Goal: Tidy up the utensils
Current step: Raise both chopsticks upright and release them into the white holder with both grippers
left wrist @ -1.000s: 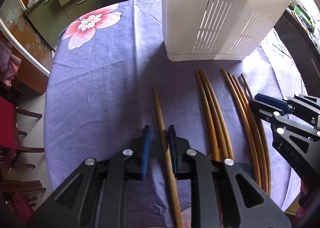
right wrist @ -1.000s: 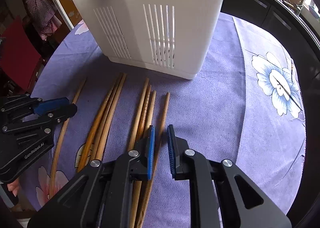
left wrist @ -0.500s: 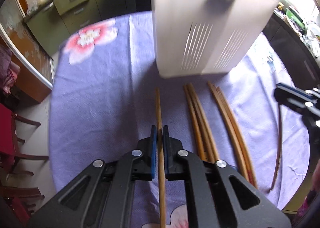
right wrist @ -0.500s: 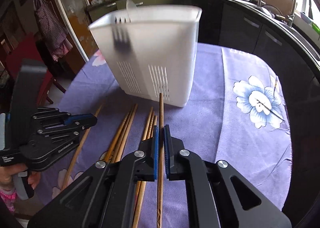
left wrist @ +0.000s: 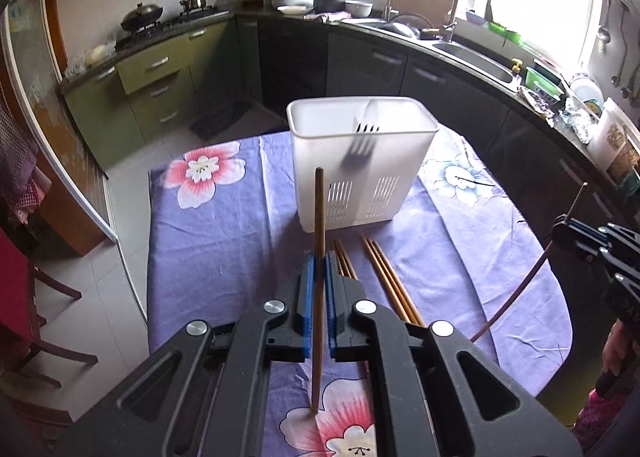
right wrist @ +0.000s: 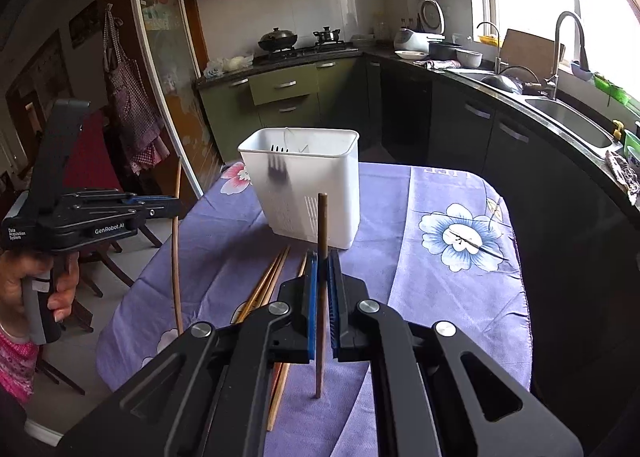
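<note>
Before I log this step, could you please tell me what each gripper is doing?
Left gripper: shut on a chopstick.
Right gripper: shut on another chopstick.

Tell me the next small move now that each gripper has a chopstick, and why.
Probably carry both forward over the white holder and lower them in. The left gripper and right gripper each clamp one chopstick above the table, the holder's top is open, and more chopsticks lie waiting.
</note>
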